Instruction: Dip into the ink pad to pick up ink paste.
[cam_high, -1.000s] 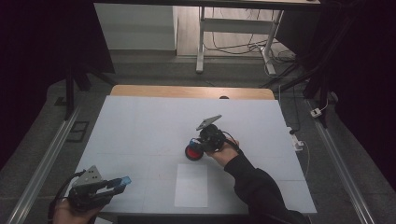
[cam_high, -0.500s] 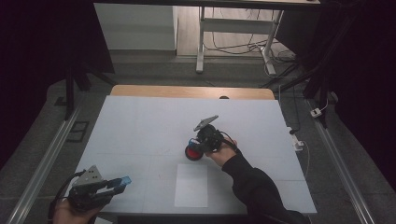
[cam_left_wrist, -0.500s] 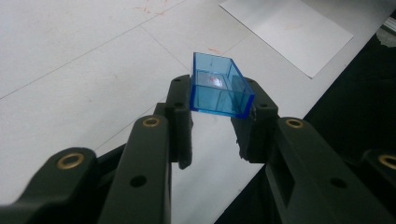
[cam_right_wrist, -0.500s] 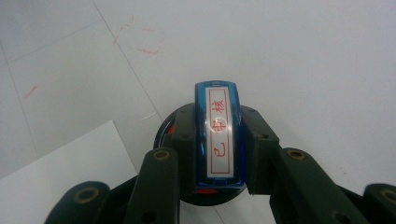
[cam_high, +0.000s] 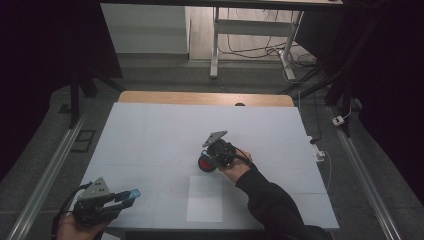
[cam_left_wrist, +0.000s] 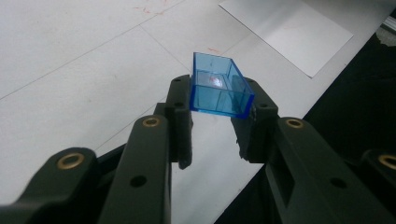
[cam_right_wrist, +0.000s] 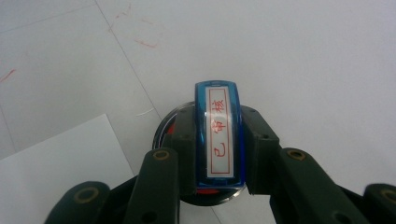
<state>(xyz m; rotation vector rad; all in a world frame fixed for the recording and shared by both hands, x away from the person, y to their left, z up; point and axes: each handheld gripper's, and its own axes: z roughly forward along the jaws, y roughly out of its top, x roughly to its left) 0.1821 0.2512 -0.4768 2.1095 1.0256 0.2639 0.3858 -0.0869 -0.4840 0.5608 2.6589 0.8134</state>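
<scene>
My left gripper (cam_high: 126, 196) hovers at the table's front left corner, shut on a small clear blue plastic cap (cam_high: 132, 193). In the left gripper view the cap (cam_left_wrist: 219, 86) sits open-ended between the fingertips of the gripper (cam_left_wrist: 219, 102). Near the table's middle, my right gripper (cam_high: 209, 160) points down and is shut on a blue stamp (cam_right_wrist: 219, 135) that has a white label with red characters. Under the stamp lies a round red ink pad (cam_high: 204, 164); its dark rim (cam_right_wrist: 162, 133) shows behind the jaws.
A white sheet of paper (cam_high: 206, 198) lies flat just in front of the ink pad, also seen in the right gripper view (cam_right_wrist: 56, 158) and left gripper view (cam_left_wrist: 289, 25). The white table top (cam_high: 160, 125) has faint red marks. The table's front edge runs close by the left gripper.
</scene>
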